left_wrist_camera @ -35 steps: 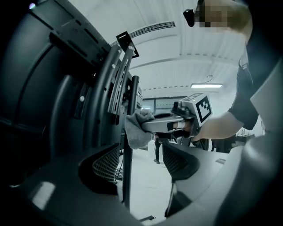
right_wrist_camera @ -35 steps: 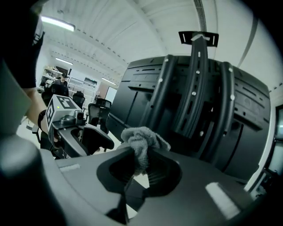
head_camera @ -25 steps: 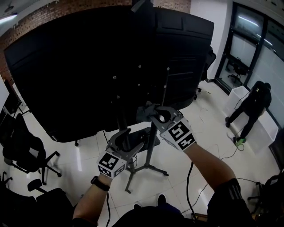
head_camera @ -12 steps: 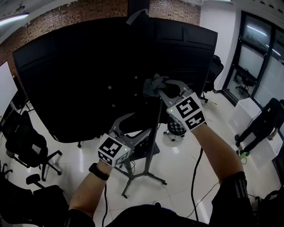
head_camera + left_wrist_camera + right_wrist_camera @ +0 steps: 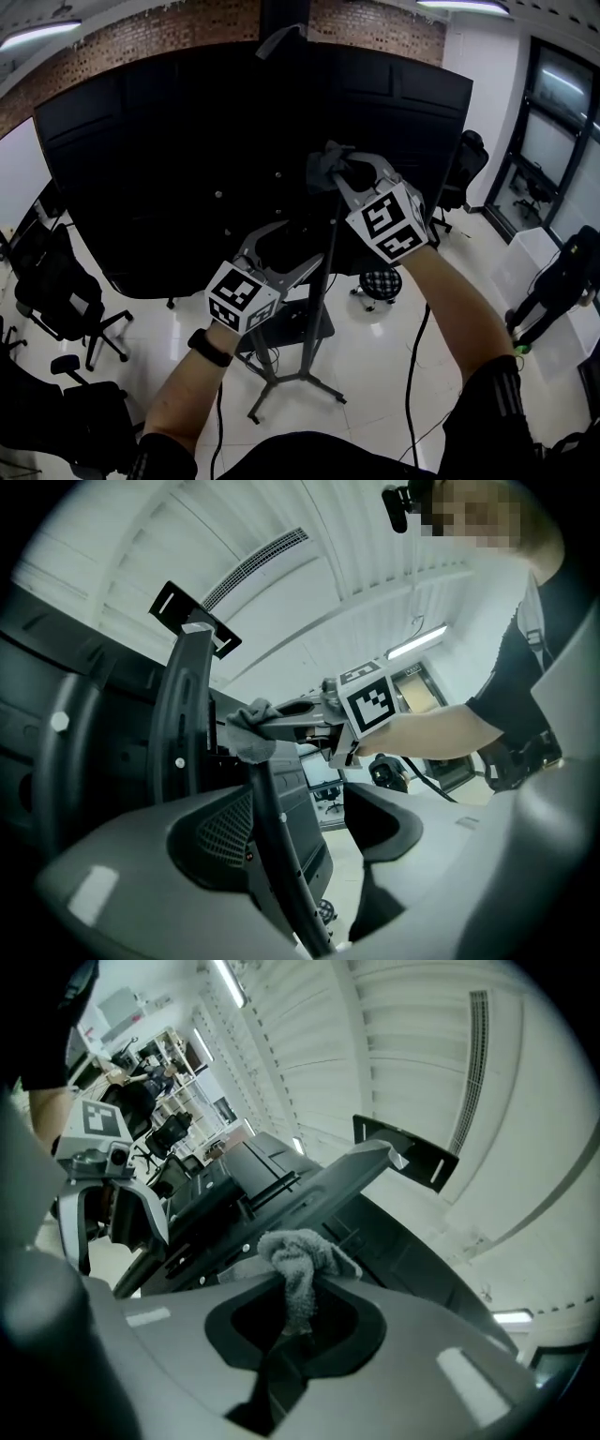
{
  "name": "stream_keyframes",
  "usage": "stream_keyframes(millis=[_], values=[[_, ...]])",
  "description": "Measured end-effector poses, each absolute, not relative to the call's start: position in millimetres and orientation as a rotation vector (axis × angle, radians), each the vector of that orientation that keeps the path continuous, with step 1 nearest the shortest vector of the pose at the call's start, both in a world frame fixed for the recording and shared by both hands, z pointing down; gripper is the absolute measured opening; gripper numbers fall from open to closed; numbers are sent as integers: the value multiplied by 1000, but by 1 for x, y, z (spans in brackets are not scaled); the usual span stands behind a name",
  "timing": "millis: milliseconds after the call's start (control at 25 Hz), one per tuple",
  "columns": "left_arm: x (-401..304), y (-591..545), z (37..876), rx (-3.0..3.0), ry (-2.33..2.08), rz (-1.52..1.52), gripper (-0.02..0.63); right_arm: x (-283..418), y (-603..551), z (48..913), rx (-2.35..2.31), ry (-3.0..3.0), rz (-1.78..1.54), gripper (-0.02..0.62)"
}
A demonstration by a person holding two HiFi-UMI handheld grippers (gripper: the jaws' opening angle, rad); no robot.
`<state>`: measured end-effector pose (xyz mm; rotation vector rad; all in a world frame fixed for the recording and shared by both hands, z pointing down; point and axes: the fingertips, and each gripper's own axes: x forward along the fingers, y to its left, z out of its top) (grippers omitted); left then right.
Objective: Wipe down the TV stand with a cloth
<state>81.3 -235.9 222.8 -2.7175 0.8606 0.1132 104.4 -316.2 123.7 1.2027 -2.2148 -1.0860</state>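
The big black TV [image 5: 187,159] shows its back, mounted on a stand with a thin dark pole [image 5: 319,291] and tripod legs [image 5: 281,380]. My right gripper [image 5: 342,173] is shut on a crumpled grey cloth [image 5: 323,169], pressed against the top of the pole by the TV's back. The right gripper view has the cloth [image 5: 300,1255] bunched between the jaws of the right gripper [image 5: 295,1283]. My left gripper [image 5: 277,258] is lower and open. In its own view the pole [image 5: 272,827] runs up between the jaws of the left gripper [image 5: 314,808], toward the cloth [image 5: 248,735].
Black office chairs [image 5: 56,300] stand at the left on the white glossy floor. A checkered stool [image 5: 380,281] is behind the stand. A person in dark clothes [image 5: 562,281] bends at the far right near glass doors. A cable [image 5: 412,375] trails below my right arm.
My right gripper has risen with the cloth up the pole, from mid height to near the top by the TV's back. The left gripper has stayed beside the lower pole.
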Motion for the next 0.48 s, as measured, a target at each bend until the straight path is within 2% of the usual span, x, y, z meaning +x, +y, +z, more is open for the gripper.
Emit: stream_keyframes(millis=[160, 480], values=[[86, -249, 230, -2723, 906, 100, 325, 103, -315, 132, 1162, -2038, -1317, 37], [94, -268, 256, -2762, 962, 80, 325, 112, -313, 153, 1125, -1964, -1442, 37]])
